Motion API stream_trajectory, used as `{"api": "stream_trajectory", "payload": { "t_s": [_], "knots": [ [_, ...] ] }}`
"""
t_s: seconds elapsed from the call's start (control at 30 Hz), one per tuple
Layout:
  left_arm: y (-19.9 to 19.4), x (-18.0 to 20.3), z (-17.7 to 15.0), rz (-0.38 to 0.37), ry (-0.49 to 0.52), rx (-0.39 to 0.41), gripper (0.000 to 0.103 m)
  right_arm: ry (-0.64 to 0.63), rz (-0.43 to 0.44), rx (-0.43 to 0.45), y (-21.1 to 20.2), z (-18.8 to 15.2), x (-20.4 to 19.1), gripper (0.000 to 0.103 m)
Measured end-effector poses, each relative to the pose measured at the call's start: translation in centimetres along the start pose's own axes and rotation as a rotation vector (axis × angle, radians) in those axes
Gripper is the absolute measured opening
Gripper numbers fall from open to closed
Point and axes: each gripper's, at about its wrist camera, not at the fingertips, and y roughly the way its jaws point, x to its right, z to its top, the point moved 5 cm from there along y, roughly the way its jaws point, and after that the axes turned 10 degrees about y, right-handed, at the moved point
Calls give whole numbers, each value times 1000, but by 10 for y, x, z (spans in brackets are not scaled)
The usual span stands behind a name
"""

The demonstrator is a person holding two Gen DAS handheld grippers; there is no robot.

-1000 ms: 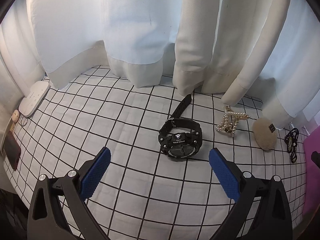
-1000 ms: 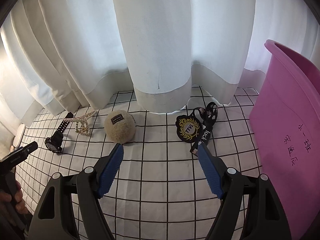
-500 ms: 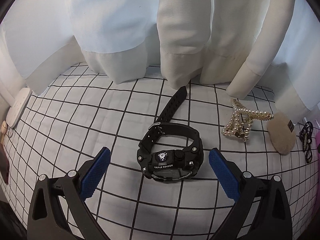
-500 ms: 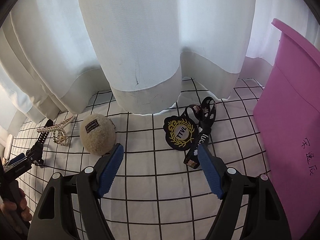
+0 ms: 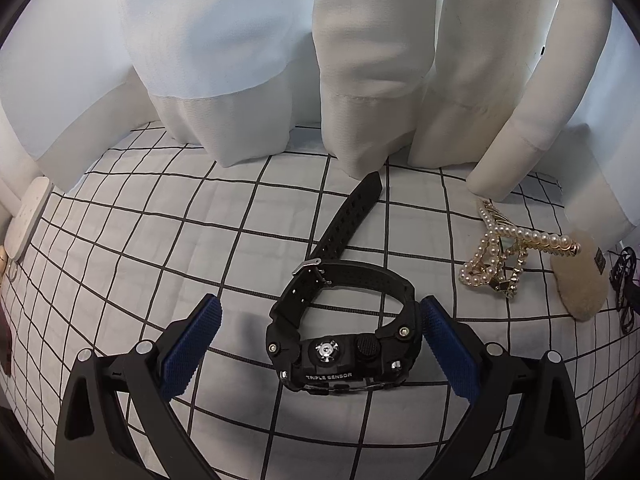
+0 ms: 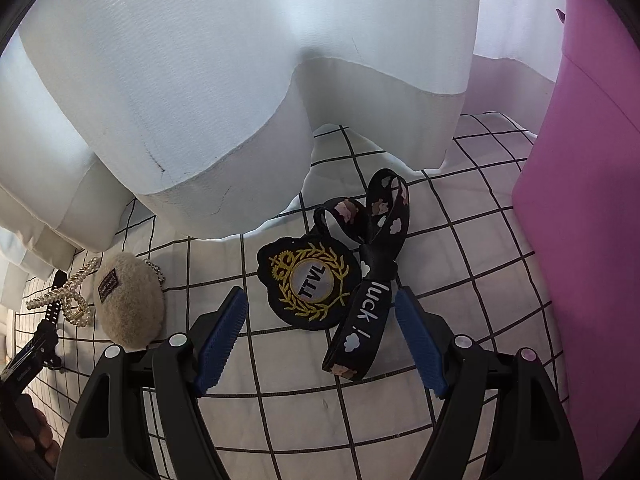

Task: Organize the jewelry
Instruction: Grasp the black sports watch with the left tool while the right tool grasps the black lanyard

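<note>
1. Spread underfoot: a white cloth point(image 5: 168, 240) ruled in black squares, creased in places; behind it, white curtains point(image 5: 240, 40) hanging in heavy folds down onto the cloth.
2. At far left of the left wrist view, a white flat object point(image 5: 28, 216) at the cloth's edge, cut off and hard to identify.
3. Left gripper point(image 5: 318, 344) spread wide, holding nothing; black watch point(image 5: 344, 344) lying between the blue pads, close by the right pad, contact not clear. Strap running off toward the curtain hem.
4. Right of the watch, well apart: pearl-and-gold hair clip point(image 5: 508, 256), then a beige fluffy pouch point(image 5: 580, 284) touching its tip, partly squeezed by the lens edge.
5. In the right wrist view, far left, the same items small and partly cut off.
6. Right gripper point(image 6: 322, 336) likewise wide open and empty, hovering over a black embroidered patch point(image 6: 310, 280) lettered TTVL and a black lanyard point(image 6: 368, 292) reading "luck!", both lying between the pads, untouched.
7. At right, a pink bin point(image 6: 588, 240), only one wall visible, interior hidden.
</note>
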Motion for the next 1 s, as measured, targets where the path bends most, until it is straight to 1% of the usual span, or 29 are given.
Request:
{"api": "stream_trajectory", "payload": {
  "t_s": [0.2,0.33,0.43,0.57,0.63,0.73,0.9,1.0],
  "knots": [
    [11,5,5,-3,8,-16,97,9,-15,-6,15,8,2,73],
    [22,8,7,-8,3,-40,97,-18,-35,10,20,13,-2,77],
    [25,14,11,-5,1,-30,98,-48,-76,20,26,17,-7,79],
    [32,12,19,2,-6,-19,98,-95,-115,33,35,20,-15,88],
    [37,13,22,5,-13,-14,98,-87,-107,44,39,23,-17,92],
    [37,17,25,12,-17,1,98,-93,-103,65,41,26,-14,94],
    [38,18,26,15,-22,6,97,-95,-94,65,41,26,-12,92],
    [35,18,23,13,-26,-2,96,-96,-94,60,34,16,-8,91]
  ]
}}
